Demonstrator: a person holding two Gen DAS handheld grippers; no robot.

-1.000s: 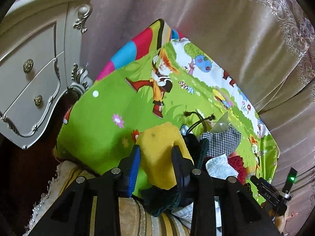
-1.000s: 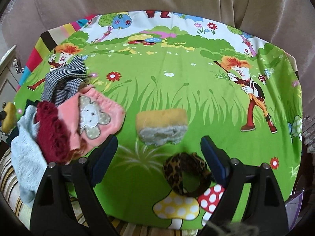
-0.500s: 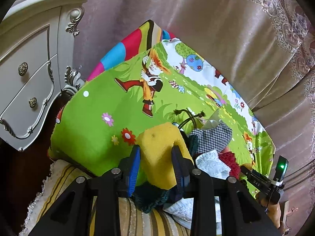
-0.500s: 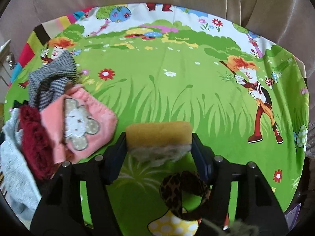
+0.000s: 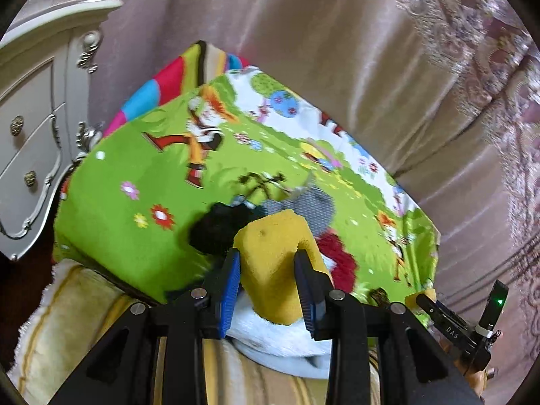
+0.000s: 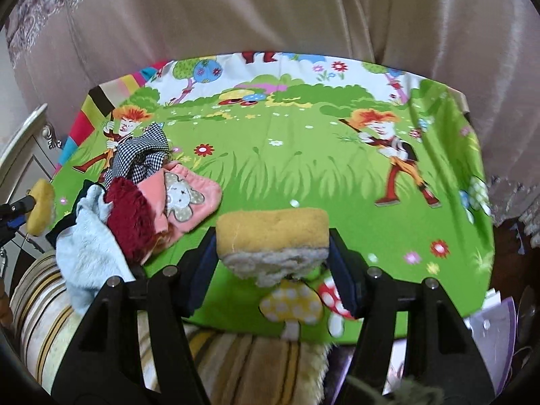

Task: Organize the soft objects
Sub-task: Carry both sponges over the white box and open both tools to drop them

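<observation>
Since a second ago my right hand-held gripper (image 6: 271, 263) closed on the tan sponge (image 6: 271, 236) and lifted it off the cartoon mat (image 6: 303, 168); left hand-held gripper (image 5: 268, 287) clamps a yellow sponge (image 5: 273, 266) near the cloth pile (image 6: 135, 202).

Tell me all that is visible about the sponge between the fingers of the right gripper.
The sponge is a thick rounded block, yellow-orange on top with a grey-white fuzzy, frayed underside. It looks soft and porous. It lies level and crosswise, pinched at both ends by the right gripper, apparently lifted above the green cartoon mat.
</observation>
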